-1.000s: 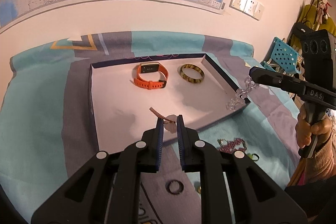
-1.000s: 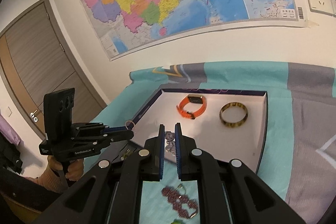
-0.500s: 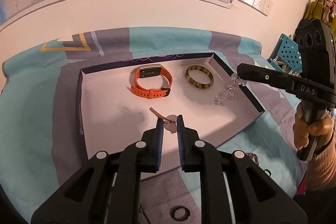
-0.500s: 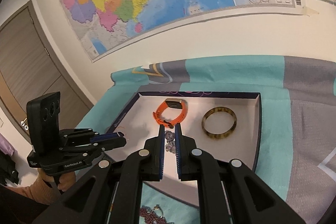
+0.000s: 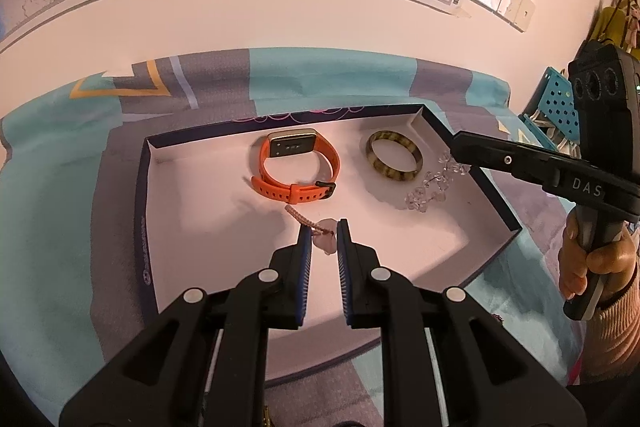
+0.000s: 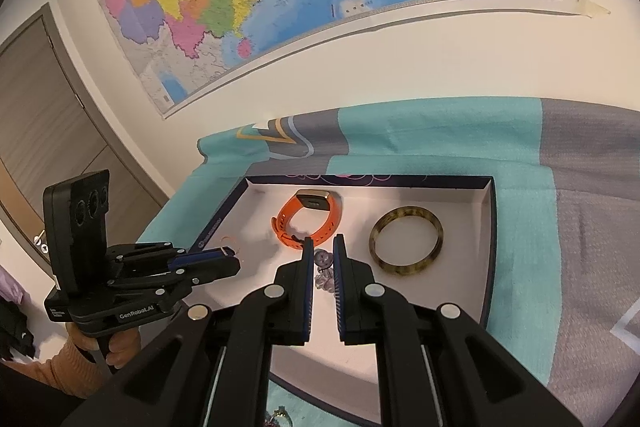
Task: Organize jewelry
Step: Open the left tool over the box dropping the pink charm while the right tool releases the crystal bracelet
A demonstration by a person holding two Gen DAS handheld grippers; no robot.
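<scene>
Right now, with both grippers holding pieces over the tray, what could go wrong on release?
1. The clear bead bracelet dangling from the right gripper hangs beside the tortoiseshell bangle; dropped here, it may land on it.
2. The pink cord pendant in the left gripper hangs near the orange watch and could snag its strap.

- The left gripper [image 5: 323, 227] is matte black plastic; its two straight fingers [image 5: 305, 247] carry ribbed blue pads, and silver round screws mark the linkage arms.
- Seen from the right wrist, its body reads "GenRobot.AI" in white, beneath an upright black camera block with round lenses.
- The right gripper [image 6: 323, 245] has the same black build, blue pads and silver screws.
- From the left wrist, white letters "DAS" show on its side.
- A ribbed sleeve [image 5: 612, 331] in a pinkish-orange knit covers each wrist.
</scene>
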